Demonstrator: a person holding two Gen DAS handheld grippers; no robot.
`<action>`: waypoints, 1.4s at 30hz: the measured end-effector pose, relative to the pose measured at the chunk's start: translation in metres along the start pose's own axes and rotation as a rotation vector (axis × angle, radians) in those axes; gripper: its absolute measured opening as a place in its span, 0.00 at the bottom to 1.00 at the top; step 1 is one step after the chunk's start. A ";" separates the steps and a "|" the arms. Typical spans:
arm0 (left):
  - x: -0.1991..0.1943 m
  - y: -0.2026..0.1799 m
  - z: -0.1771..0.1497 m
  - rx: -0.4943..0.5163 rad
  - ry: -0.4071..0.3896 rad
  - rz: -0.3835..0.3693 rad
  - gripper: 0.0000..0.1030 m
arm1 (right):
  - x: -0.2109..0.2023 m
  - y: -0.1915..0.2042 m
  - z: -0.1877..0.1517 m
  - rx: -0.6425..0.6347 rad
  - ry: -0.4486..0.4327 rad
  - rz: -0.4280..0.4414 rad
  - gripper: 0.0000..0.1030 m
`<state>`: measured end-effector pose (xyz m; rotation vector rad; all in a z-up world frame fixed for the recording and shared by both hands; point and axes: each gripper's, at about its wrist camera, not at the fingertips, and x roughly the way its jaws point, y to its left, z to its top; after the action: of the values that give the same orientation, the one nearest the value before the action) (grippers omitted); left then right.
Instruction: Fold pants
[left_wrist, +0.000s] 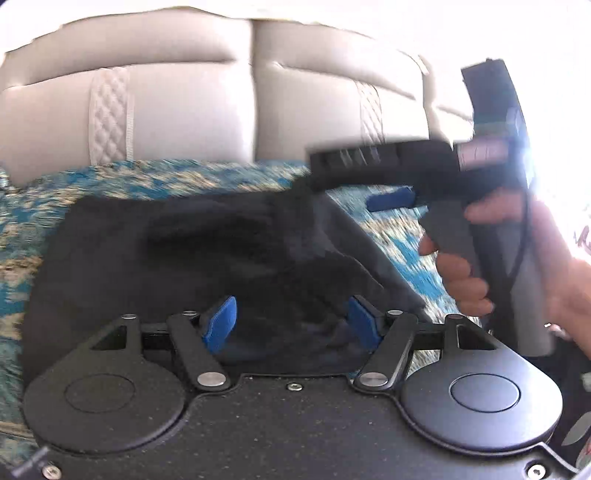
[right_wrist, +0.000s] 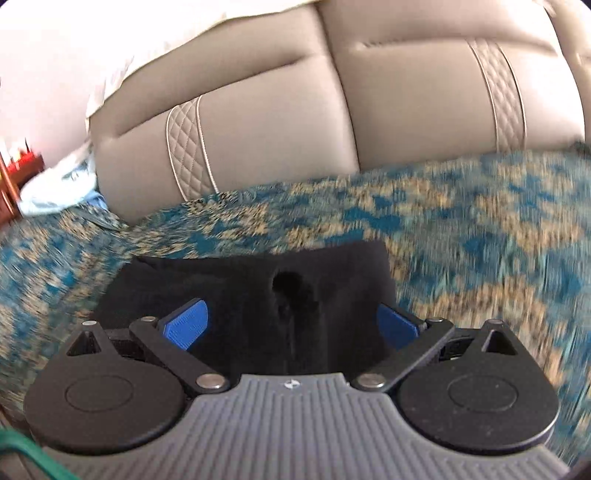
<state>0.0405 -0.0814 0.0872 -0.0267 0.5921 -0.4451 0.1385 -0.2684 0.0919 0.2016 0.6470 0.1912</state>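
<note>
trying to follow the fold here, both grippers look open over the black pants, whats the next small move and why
Probably lift both grippers clear and check the fold. The left gripper and right gripper both stand open, blue pads apart with nothing pinched, over the black pants, which lie as a compact dark shape on the patterned bedspread. That looks like a release, so pulling away without snagging the cloth seems to fit.
</note>
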 end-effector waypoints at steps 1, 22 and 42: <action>-0.003 0.009 0.006 -0.006 -0.006 0.033 0.52 | 0.005 0.002 0.003 -0.033 0.000 -0.004 1.00; 0.075 0.133 0.047 -0.103 0.021 0.354 0.36 | 0.021 0.006 0.011 -0.041 -0.053 -0.064 0.06; 0.084 0.128 0.026 -0.029 -0.050 0.380 0.44 | 0.010 -0.043 0.004 0.195 -0.094 0.145 0.86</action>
<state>0.1672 -0.0029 0.0451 0.0467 0.5398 -0.0667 0.1538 -0.3081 0.0787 0.4439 0.5574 0.2567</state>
